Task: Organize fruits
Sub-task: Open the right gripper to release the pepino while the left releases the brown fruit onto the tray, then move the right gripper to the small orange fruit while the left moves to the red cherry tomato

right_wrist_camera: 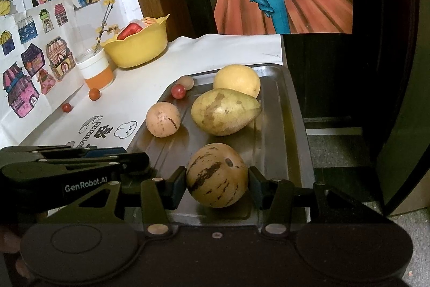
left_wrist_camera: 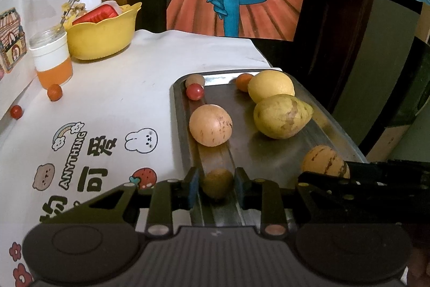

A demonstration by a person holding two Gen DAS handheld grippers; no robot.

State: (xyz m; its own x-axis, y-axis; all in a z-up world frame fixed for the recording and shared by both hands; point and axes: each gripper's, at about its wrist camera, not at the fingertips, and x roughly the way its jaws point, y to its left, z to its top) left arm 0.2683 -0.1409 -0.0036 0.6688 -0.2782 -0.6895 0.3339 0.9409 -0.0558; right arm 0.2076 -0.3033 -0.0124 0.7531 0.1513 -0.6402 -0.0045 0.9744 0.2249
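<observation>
Steel tray (right_wrist_camera: 293,109): seven fruits; two outside

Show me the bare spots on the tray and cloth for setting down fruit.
The white cloth is bare between the yellow bowl and the metal tray. On the tray, the near right strip beside the striped fruit is free. Its middle is crowded by the pear, the yellow fruit and the round fruit.
</observation>
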